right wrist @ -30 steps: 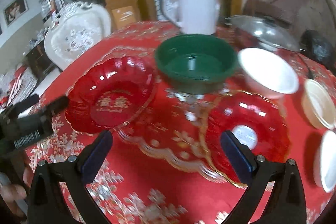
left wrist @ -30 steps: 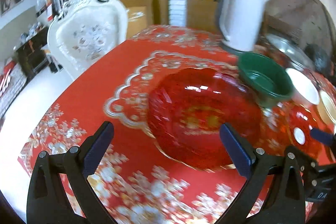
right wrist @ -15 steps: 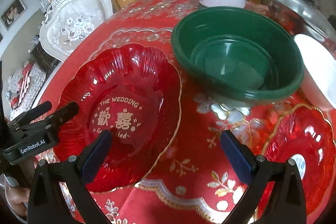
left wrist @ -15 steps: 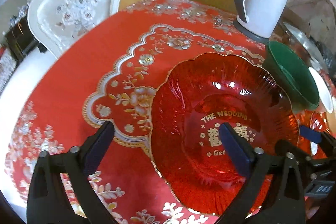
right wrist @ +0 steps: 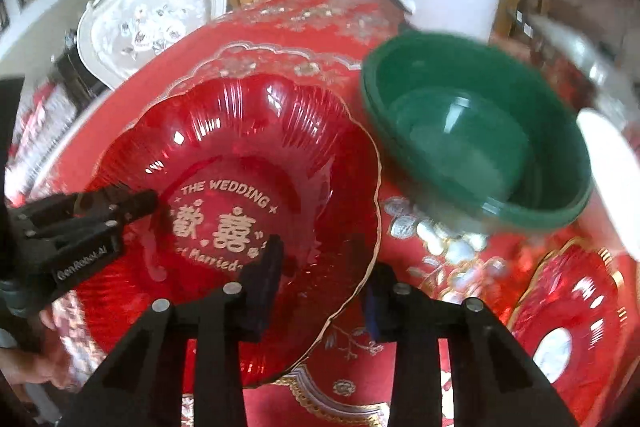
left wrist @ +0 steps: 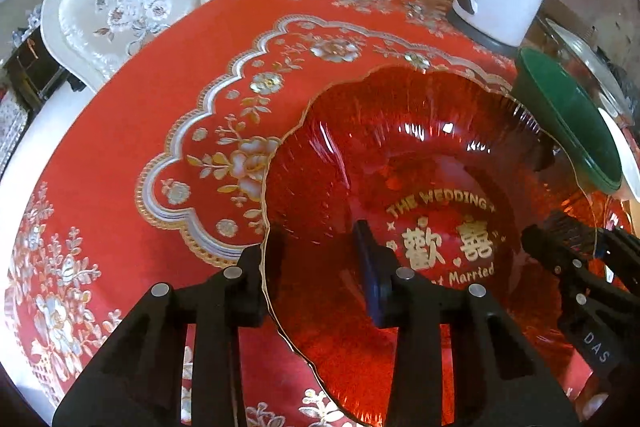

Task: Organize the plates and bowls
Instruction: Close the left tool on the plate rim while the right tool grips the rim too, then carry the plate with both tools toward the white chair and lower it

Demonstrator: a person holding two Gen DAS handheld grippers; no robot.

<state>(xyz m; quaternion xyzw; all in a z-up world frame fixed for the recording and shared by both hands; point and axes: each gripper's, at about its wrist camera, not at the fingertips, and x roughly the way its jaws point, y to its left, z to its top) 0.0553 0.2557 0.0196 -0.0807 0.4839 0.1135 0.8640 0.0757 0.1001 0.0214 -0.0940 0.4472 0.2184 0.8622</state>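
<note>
1. Left wrist view: the left hand-held gripper (left wrist: 320, 279) reaches in from the bottom, its fingers closed over the lower-left rim of the red plate (left wrist: 420, 163), one inside, one outside.
2. Right wrist view: the right hand-held gripper (right wrist: 320, 279) clamps the same plate (right wrist: 240, 147) at its lower-right rim.
3. The green bowl (right wrist: 472, 147) sits just beside the plate's upper-right edge; open counter (left wrist: 120, 131) lies left.
4. Only the right view shows a second red plate (right wrist: 572, 311), lower right.

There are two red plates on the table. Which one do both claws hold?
The red plate with gold "THE WEDDING" lettering, left of the green bowl. The other red plate has a white centre and lies untouched.
</note>
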